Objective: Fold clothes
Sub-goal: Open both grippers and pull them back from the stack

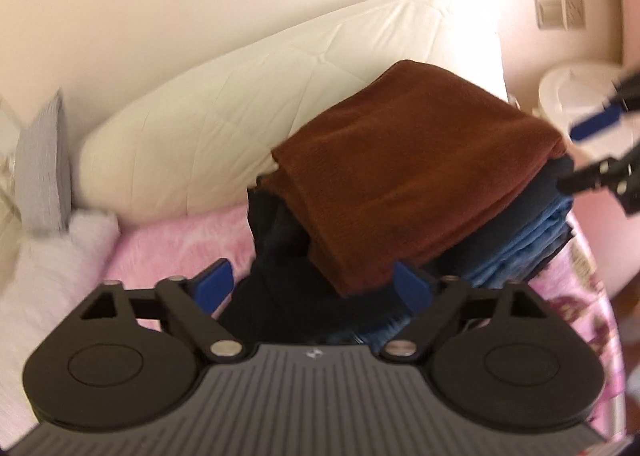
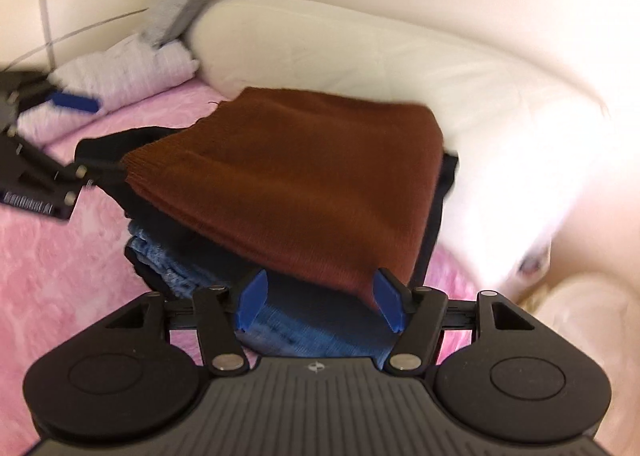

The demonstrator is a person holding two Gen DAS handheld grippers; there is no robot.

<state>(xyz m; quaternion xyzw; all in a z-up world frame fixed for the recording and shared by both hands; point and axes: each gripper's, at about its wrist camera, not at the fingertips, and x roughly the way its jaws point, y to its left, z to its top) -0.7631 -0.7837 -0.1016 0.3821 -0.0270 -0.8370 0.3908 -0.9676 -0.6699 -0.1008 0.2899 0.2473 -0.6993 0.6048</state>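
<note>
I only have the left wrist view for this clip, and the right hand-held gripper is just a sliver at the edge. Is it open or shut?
Observer: Open. In the right wrist view, the right hand-held gripper has its blue pads spread to either side of the near corner of the brown garment.
Operator: Anything else between the pads?
Observer: Yes, the folded blue denim fills the gap under the brown corner.
Operator: How does the left one look from there?
Observer: The left hand-held gripper reaches in from the opposite side of the stack. Its fingers are spread, and the lower one is at the edge of the black garment.
</note>
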